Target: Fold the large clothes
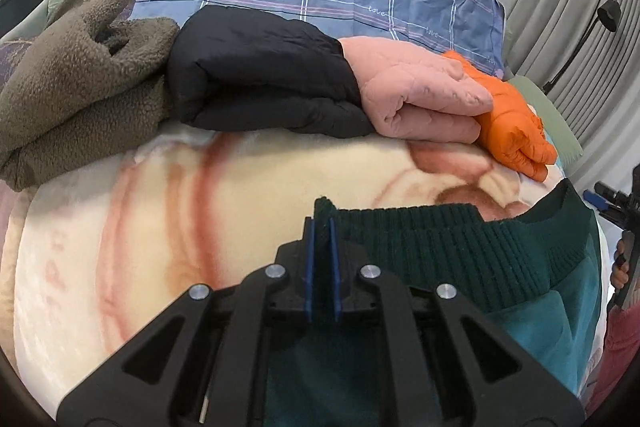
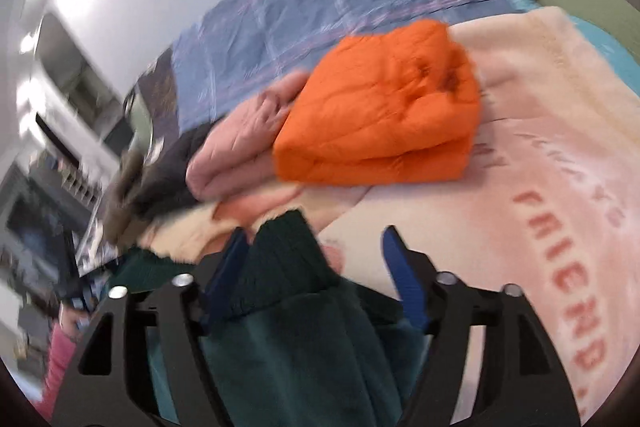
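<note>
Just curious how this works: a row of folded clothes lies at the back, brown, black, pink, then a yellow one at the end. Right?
Nearly. The last one is orange, not yellow, as the right wrist view shows. Brown, black and pink are right.

Black claw, blue pads, pink sleeve

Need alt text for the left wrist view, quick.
The left claw is shut on the ribbed hem of a dark green garment over a cream blanket. Behind lie folded brown, black, pink and orange clothes.
</note>
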Action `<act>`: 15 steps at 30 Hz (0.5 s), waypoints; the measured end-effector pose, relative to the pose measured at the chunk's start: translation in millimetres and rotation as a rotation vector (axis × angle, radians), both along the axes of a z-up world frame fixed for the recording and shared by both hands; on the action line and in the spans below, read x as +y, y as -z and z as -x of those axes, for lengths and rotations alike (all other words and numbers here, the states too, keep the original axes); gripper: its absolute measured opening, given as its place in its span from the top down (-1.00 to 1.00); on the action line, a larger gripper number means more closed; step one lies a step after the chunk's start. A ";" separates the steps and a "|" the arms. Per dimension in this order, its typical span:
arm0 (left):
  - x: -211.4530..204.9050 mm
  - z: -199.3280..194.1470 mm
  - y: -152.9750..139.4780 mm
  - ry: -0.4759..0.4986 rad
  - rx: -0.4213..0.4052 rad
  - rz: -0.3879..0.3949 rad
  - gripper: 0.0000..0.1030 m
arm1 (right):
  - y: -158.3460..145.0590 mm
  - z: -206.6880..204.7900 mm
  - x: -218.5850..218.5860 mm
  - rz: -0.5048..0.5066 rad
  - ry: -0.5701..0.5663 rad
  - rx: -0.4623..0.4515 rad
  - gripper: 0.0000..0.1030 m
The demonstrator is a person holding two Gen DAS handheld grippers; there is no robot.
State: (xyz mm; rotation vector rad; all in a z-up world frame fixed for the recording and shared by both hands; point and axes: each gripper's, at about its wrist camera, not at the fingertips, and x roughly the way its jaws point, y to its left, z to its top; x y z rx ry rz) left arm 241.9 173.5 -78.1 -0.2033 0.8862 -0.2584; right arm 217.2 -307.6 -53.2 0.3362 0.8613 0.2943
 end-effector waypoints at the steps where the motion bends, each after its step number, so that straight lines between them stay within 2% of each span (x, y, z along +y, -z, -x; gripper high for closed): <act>1: -0.6 2.2 0.4 -0.007 -0.002 0.000 0.86 | 6.0 -7.9 11.1 0.024 -0.037 0.034 -0.38; 2: -0.6 3.1 -2.3 -0.015 -0.011 0.001 0.86 | 13.6 -12.6 20.8 0.055 -0.066 0.070 0.37; 3: -1.0 5.6 -7.1 -0.024 -0.024 0.001 0.87 | 19.7 -13.3 31.5 0.110 -0.063 0.091 0.65; 4: 0.8 11.6 -16.5 -0.042 -0.062 -0.002 0.87 | 18.0 -10.5 35.9 0.128 -0.047 0.087 0.65; 5: 3.9 15.9 -23.5 -0.054 -0.091 -0.005 0.87 | 9.2 -3.3 35.1 0.128 -0.007 0.044 0.68; 6: 7.8 21.3 -33.5 -0.071 -0.123 -0.005 0.88 | -11.8 11.4 31.0 0.115 0.038 -0.039 0.70; 7: 12.6 25.7 -44.5 -0.087 -0.153 0.003 0.88 | -25.2 19.8 26.5 0.108 0.066 -0.083 0.72; 9: 15.2 22.4 -51.9 -0.091 -0.154 -0.001 0.88 | -37.0 19.0 15.4 0.111 0.102 -0.092 0.74; 10: 11.4 16.1 -48.1 -0.098 -0.138 -0.038 0.88 | -33.2 12.9 10.5 0.115 0.116 -0.071 0.74; 12: -5.0 1.2 -23.8 -0.093 -0.068 -0.128 0.88 | -0.3 -10.3 10.0 0.156 0.126 0.035 0.74; 13: -22.3 -8.3 8.2 -0.077 -0.002 -0.237 0.88 | 21.7 -19.4 15.5 0.185 0.121 0.089 0.72; 15: -34.7 -14.9 40.0 -0.054 0.063 -0.307 0.88 | 59.8 -26.5 27.9 0.259 0.117 0.153 0.69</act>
